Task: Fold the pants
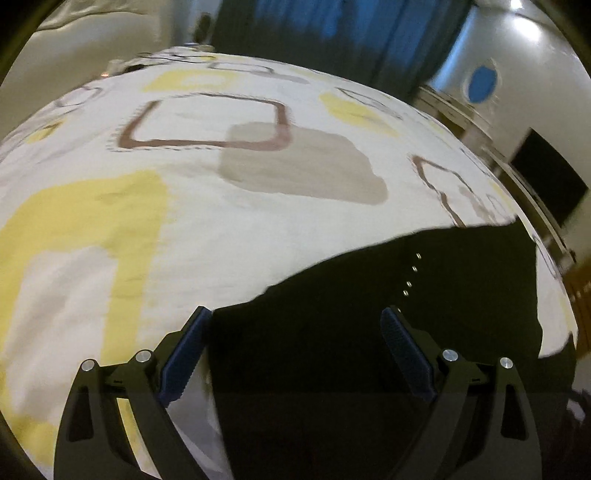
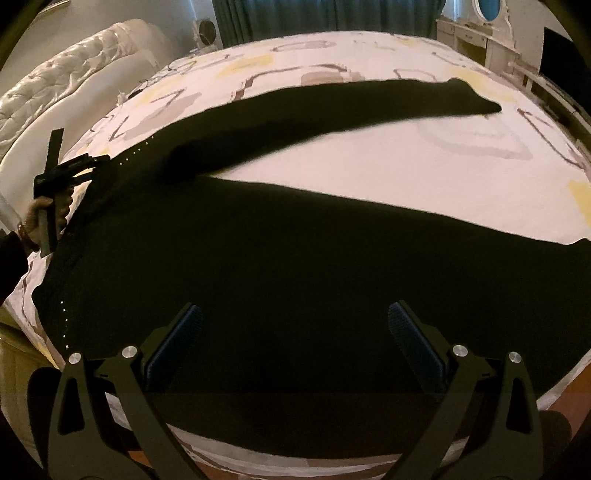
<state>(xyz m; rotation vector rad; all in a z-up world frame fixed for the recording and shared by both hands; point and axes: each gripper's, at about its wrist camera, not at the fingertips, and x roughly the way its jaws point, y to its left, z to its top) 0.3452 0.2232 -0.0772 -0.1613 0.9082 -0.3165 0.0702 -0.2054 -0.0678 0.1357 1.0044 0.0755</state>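
Black pants [image 2: 295,258] lie spread flat on the bed, their two legs apart in a V that runs to the right. One leg [image 2: 351,107] reaches toward the far side. The waist with a row of small silver studs [image 2: 64,317] is at the left. My right gripper [image 2: 295,332] is open and empty just above the near leg. My left gripper [image 1: 297,332] is open and empty over the waist edge of the pants [image 1: 406,332]. It also shows in the right wrist view [image 2: 86,162] at the far left, held by a hand.
The bed [image 1: 221,221] has a white sheet with yellow, brown and beige shapes. A tufted white headboard [image 2: 55,85] is at the left. Teal curtains [image 2: 314,14], a white dresser [image 2: 476,37] and a dark screen [image 2: 565,62] stand beyond the bed.
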